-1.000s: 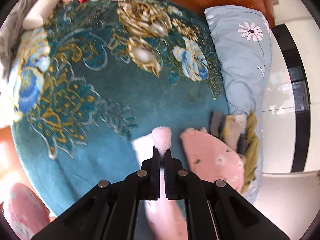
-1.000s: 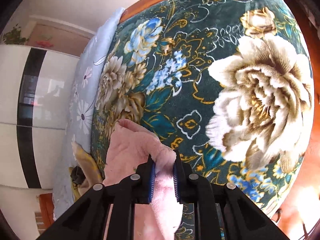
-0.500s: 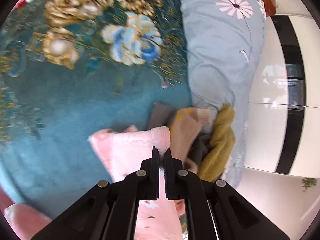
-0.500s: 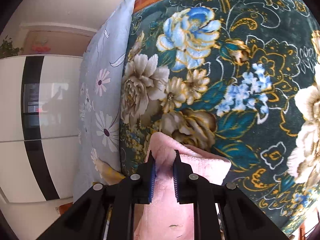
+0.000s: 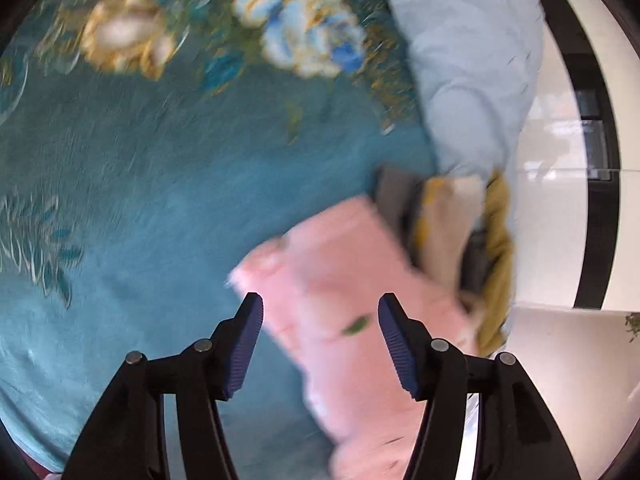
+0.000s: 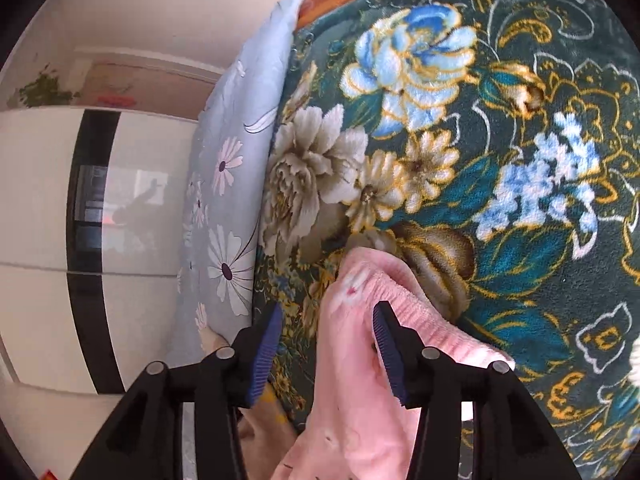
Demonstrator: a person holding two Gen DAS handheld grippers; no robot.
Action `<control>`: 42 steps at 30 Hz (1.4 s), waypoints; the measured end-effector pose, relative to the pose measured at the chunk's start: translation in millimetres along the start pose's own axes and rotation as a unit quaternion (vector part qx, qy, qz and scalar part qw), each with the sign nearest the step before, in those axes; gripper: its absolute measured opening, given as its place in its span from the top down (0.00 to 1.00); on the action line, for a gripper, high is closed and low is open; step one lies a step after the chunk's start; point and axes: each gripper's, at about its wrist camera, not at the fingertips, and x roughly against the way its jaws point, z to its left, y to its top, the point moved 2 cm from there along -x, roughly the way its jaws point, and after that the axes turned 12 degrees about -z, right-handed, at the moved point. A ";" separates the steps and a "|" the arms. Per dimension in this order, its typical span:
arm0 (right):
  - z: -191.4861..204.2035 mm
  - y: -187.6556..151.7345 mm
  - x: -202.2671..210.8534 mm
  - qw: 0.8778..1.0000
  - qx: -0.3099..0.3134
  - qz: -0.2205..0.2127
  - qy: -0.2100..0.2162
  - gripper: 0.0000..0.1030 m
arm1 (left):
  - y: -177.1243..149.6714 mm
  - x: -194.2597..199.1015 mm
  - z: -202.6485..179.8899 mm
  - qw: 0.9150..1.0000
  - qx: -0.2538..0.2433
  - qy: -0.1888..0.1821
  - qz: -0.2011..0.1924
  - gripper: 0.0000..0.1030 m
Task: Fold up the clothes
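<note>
Only the left view shows folded clothes [image 5: 448,224] beside pink garment [image 5: 344,280].

Bed with teal floral blanket [image 5: 168,184]. On it: pink garment [image 5: 344,280], pile of folded clothes [image 5: 452,232] touching garment, light-blue daisy pillow [image 6: 228,184] at edge.

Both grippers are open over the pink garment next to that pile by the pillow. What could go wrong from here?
The pink garment lies partly against the clothes pile, so it may slump or unfold. The right gripper straddles its raised edge; pulling back could snag the fleece. The left gripper view is blurred, so its placement is uncertain.
</note>
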 end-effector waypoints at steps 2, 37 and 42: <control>4.1 -12.4 8.6 0.999 0.049 0.012 0.011 0.45 | -11.5 -14.6 23.0 0.998 0.056 -0.024 0.010 0.39; -81.0 -99.1 -36.2 0.996 -0.048 0.060 -0.051 0.75 | 1.4 -40.5 27.8 0.997 0.065 0.025 -0.027 0.53; -78.7 -100.6 -35.6 0.996 -0.045 0.057 -0.059 0.75 | -0.2 -51.8 25.2 0.996 0.081 -0.002 -0.029 0.55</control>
